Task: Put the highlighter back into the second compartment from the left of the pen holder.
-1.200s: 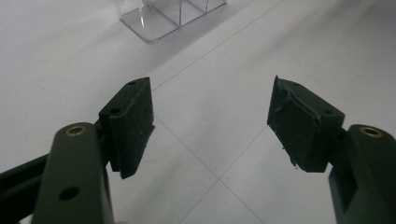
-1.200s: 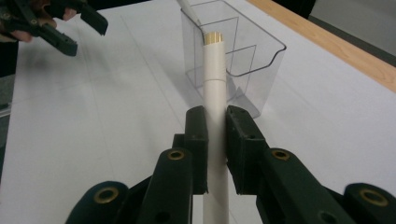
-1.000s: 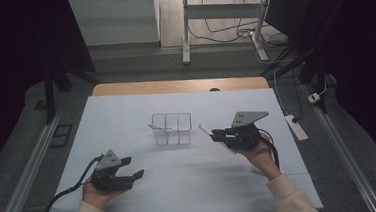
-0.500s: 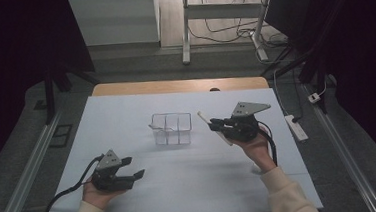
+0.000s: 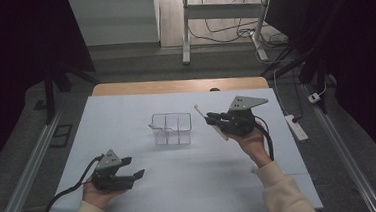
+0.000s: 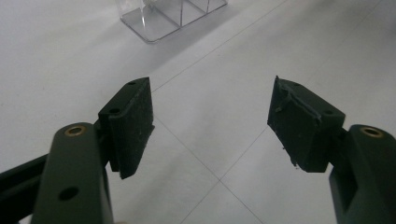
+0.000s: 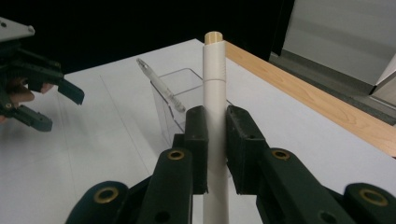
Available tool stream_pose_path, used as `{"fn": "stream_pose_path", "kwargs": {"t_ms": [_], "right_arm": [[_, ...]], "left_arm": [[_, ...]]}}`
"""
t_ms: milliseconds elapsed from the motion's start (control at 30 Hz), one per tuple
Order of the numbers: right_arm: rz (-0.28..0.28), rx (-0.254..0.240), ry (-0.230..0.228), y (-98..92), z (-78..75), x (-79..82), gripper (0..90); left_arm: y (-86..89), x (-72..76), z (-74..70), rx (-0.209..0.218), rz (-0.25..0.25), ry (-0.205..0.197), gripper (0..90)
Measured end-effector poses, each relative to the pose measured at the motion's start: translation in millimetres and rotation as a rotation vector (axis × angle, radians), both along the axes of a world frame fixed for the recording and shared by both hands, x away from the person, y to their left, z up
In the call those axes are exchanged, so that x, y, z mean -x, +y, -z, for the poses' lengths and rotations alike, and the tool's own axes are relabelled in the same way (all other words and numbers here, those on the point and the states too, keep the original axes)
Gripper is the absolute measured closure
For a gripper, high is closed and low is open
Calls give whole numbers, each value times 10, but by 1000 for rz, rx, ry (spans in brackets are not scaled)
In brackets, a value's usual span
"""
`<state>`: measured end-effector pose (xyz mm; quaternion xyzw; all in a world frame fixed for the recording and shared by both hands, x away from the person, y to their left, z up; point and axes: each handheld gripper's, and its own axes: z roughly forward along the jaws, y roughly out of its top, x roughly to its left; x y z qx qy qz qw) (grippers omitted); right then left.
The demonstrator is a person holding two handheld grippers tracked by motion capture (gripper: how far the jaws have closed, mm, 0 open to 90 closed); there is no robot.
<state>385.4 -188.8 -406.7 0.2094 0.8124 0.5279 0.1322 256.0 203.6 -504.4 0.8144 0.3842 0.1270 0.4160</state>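
Right gripper view shows my right gripper (image 7: pixel 215 140) clamped on a white pen (image 7: pixel 215 88), its pads pressed flat against the barrel on both sides. The pen is slim and matte white with a tan end cap, standing up past the jaws. It hangs above the table (image 5: pixel 126 105), toward the far right edge, just beside a clear divided holder (image 5: pixel 171 128) with a transparent pen (image 7: pixel 161 86) leaning in it. My left gripper (image 5: pixel 133 171) sits near the front left corner, jaws wide apart, gripping nothing.
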Motion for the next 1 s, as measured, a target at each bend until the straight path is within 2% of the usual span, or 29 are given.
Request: {"fn": "stream_pose_path", "kwargs": {"t_ms": [367,700,1000], "right_arm": [[5,-14,0,107,-25,-66,784],[4,-56,7,148,-26,-108,784],[-3,-74,5,220,-38,-147,784]], "left_arm": [[3,-1,0,-1,0,0,311],[2,-2,0,0,1,1,310],[1,-2,2,1,2,2,310]]}}
